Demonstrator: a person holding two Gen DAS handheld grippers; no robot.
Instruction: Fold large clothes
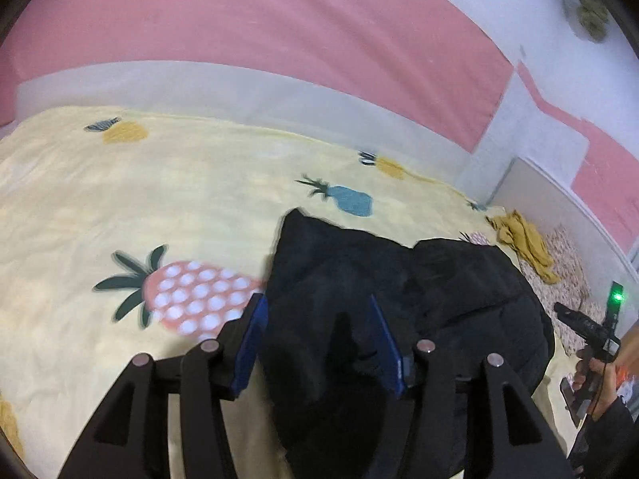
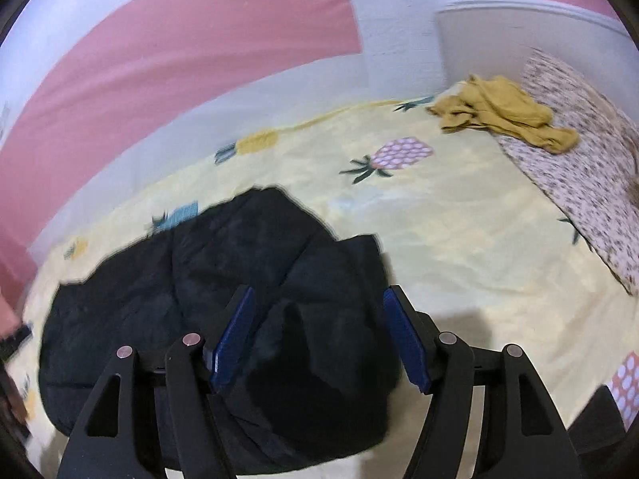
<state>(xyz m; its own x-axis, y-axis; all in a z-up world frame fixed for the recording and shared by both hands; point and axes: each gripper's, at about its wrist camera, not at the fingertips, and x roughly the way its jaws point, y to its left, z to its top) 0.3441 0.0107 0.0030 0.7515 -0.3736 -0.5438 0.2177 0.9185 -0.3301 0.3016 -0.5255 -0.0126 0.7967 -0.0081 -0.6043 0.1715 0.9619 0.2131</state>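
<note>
- A large black padded jacket (image 1: 403, 319) lies bunched on a pale yellow bed cover printed with pineapples (image 1: 139, 207); in the left wrist view it fills the lower middle and right part of the bed.
- The left gripper (image 1: 317, 321) stands over the left edge of the jacket. Its two blue pads are spread apart; the dark cloth is seen between them, but the pads do not press on it.
- The right gripper (image 2: 317, 315) is also spread wide over the right part of the same jacket (image 2: 207, 287). Nothing is pinched between its blue pads.
- A crumpled mustard-yellow garment (image 2: 507, 113) lies well apart from the jacket, at the far corner of the bed, partly on a flowered pillow (image 2: 591, 183).
- Behind the bed there is a pink and white wall (image 1: 255, 28).
- At the right edge of the left wrist view, a hand (image 1: 595, 383) holds the handle of the other gripper, where a green light shines.
</note>
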